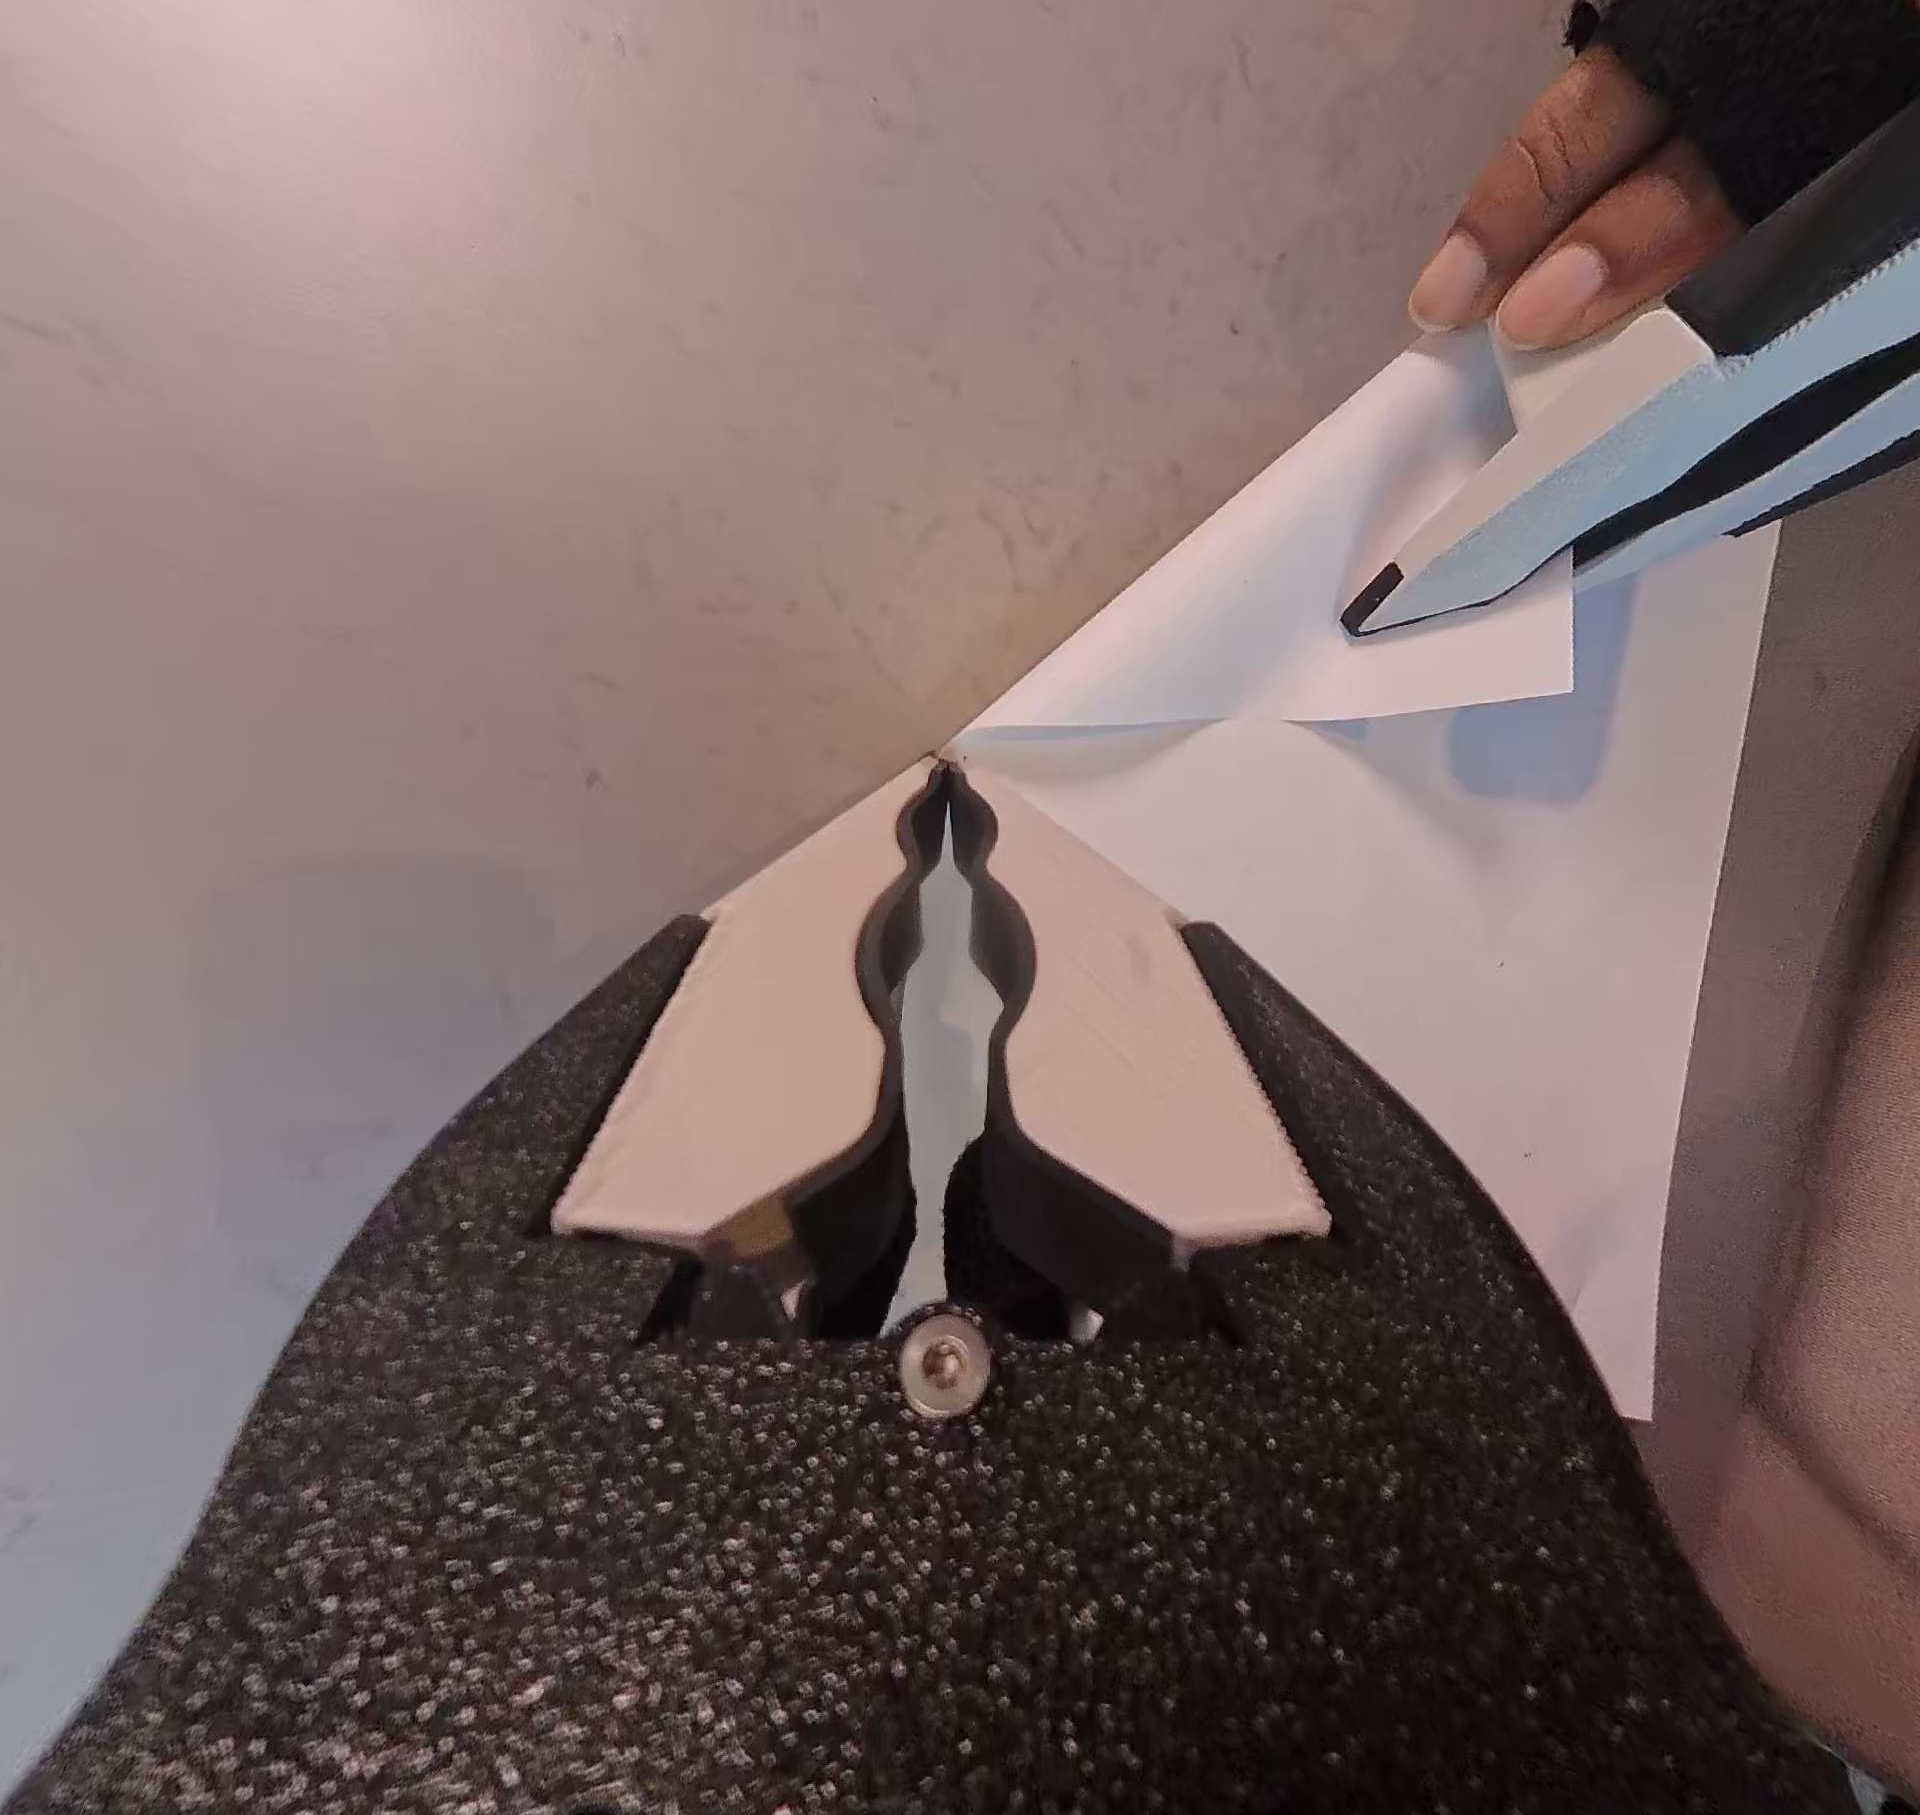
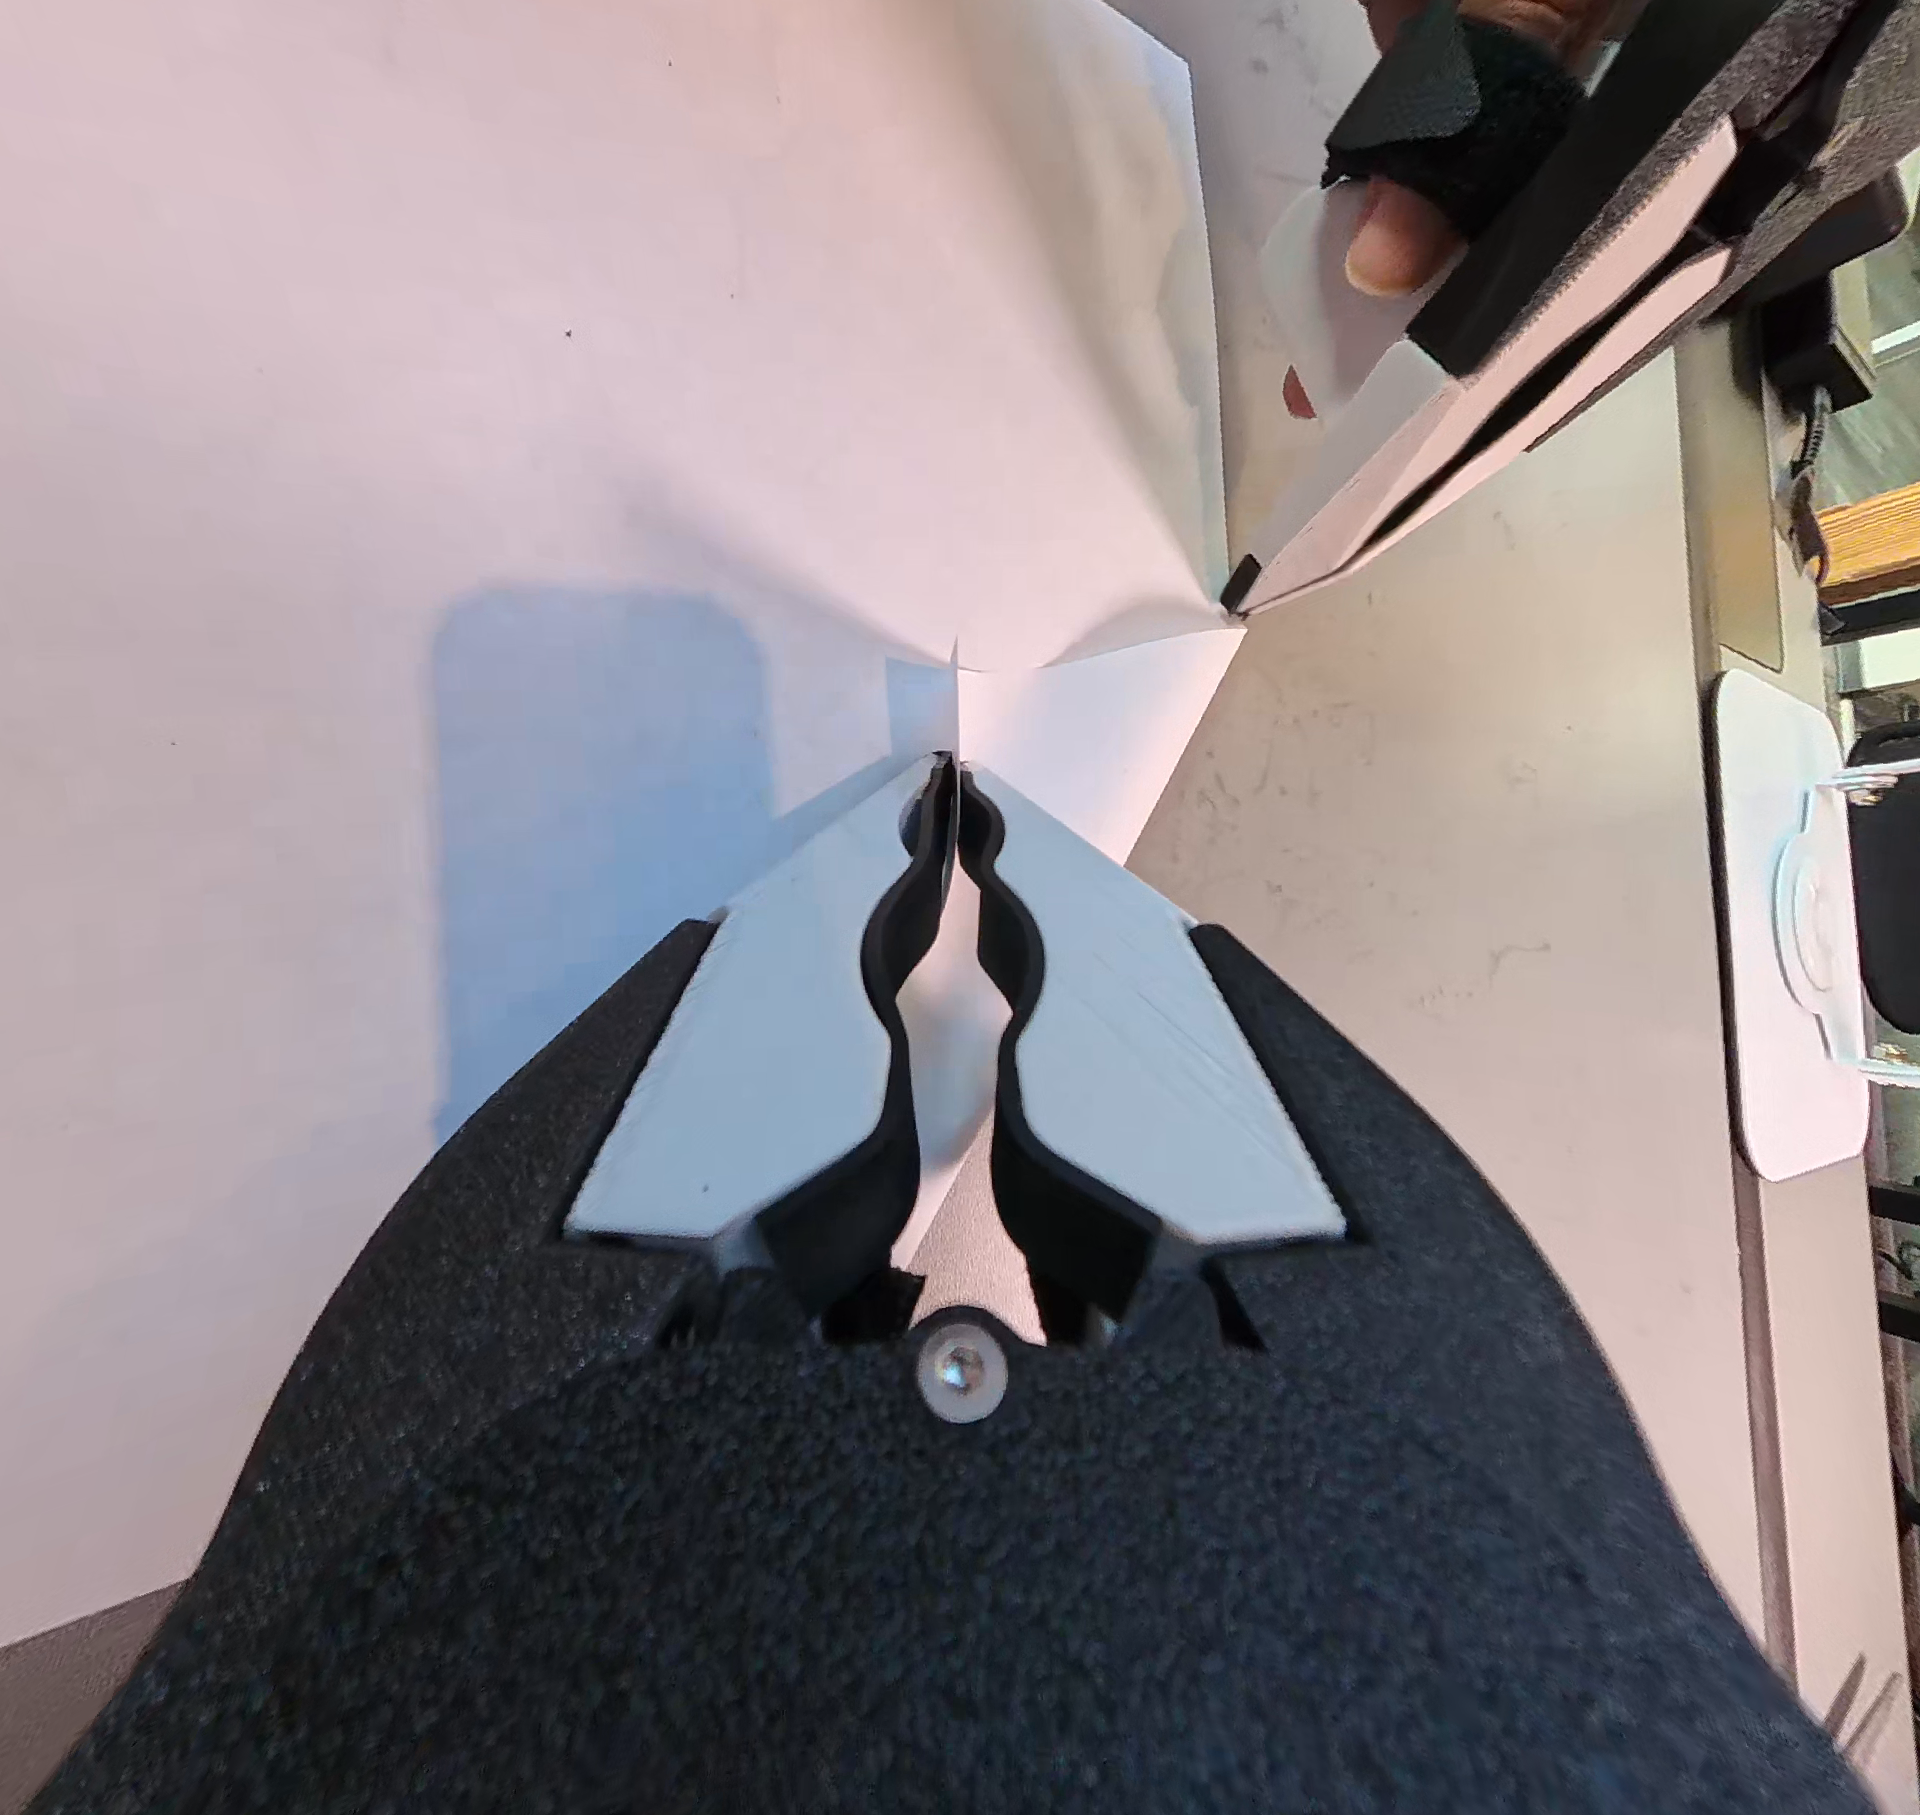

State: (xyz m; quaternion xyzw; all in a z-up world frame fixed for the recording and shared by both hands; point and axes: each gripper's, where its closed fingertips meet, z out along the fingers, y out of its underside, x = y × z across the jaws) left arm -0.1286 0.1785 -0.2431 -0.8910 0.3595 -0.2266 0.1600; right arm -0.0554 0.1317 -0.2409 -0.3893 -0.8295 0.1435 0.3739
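A white sheet of paper (image 1: 1351, 934) lies on a beige table (image 1: 416, 311). My left gripper (image 1: 948, 773) is shut, and its tips pinch the paper's edge at the fold line. My right gripper (image 1: 1371, 612) shows at the upper right, shut on a folded-over corner flap (image 1: 1455, 664) of the sheet. In the right wrist view, my right gripper (image 2: 951, 789) is shut on the raised flap (image 2: 1039, 726) of the paper (image 2: 520, 259). The left gripper (image 2: 1242, 596) pinches the sheet's edge at the upper right.
A person's hand (image 1: 1538, 207) with a black finger strap holds the right gripper, and another hand (image 2: 1392, 238) holds the left. A white flat pad (image 2: 1787, 934) lies near the table's (image 2: 1455, 830) right edge. Dark gear and a wooden surface (image 2: 1870, 539) lie beyond. Left tips to right tips: about 9 cm.
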